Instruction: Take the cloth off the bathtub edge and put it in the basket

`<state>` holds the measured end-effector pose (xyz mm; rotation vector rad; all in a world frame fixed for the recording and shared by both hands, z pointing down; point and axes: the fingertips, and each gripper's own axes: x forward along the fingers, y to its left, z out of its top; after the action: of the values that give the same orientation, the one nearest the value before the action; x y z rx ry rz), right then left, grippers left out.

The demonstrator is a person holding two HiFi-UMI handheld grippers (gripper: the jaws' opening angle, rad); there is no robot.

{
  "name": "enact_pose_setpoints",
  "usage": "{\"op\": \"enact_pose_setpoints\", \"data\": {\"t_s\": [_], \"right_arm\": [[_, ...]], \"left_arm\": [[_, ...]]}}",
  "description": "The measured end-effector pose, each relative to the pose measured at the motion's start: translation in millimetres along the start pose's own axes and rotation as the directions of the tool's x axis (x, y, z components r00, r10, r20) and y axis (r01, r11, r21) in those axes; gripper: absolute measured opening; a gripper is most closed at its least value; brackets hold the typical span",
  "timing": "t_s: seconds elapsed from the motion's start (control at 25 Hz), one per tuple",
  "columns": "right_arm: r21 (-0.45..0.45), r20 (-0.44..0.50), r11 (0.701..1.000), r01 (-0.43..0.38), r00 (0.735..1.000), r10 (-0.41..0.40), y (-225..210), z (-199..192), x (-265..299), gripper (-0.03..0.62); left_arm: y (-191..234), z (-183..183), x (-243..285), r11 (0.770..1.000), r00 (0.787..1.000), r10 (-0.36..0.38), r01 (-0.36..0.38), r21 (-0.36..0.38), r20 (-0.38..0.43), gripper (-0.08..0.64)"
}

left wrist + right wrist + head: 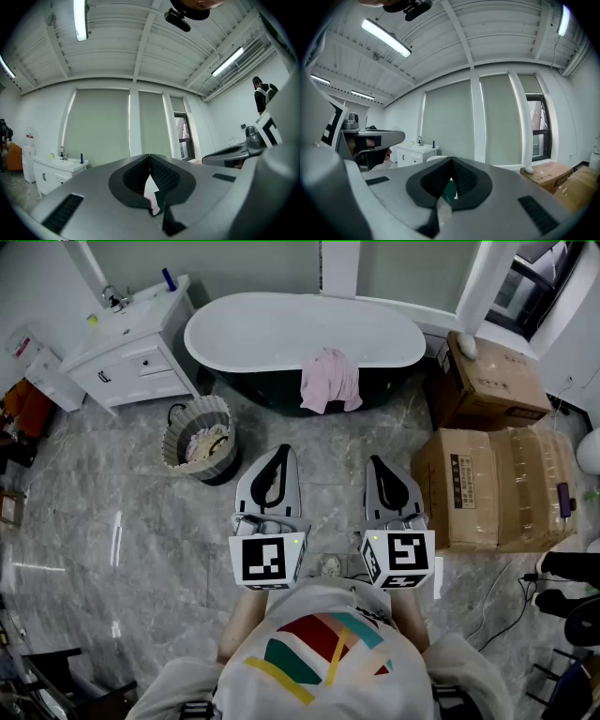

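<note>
The task has not yet got past its opening step: the reach for the cloth is yet to be made. The left gripper (279, 454) and the right gripper (376, 463) are held side by side close to the person's body, pointing level toward the far wall. Each has its jaws clenched together on nothing.

The pale pink cloth (330, 379) hangs over the near rim of the white oval bathtub with a dark outer wall (253, 329). It sits far from both grippers and a little right of the tub's middle. It is draped rather than folded flat. Its top is bunched on the rim and its body falls down the dark outer wall, so its long axis runs from the rim down toward the grey marble floor (131, 521). The loose lower edge points at the floor.

The grey woven basket (178, 448) stands on the floor to the near left of the cloth, just beside the tub's left end, with some pale fabric already in it.

As I judge it, the next move calls for stepping toward the tub and parting one gripper's jaws. The gripper should then pinch the bunched part at the rim, so that the cloth lifts off in one piece before it is carried left to the basket.
</note>
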<state>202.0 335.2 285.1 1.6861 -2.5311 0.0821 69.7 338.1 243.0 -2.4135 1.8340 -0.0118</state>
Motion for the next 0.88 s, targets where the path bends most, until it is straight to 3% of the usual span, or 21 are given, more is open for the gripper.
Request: {"op": "enact_pose_setpoints", "data": {"t_s": [0.48, 0.72, 0.88], "right_arm": [[-0.024, 0.013, 1.0, -0.014, 1.0, 0.014, -12, -3, 2, 0.011], [0.031, 0.053, 0.999, -0.04, 0.998, 0.038, -19, 3, 6, 0.011], [-0.031, 0.054, 0.999, -0.027, 0.998, 0.029, -25, -1, 10, 0.012]], "left_arm": [[-9, -4, 8, 1.0, 1.0, 0.01, -0.01, -0.004, 0.0, 0.018], [-10, -2, 13, 1.0, 1.0, 0.03, -0.03, 0.005, 0.01, 0.018], [-12, -5, 16, 0.999, 0.999, 0.045, -0.045, 0.003, 0.011, 0.018]]}}
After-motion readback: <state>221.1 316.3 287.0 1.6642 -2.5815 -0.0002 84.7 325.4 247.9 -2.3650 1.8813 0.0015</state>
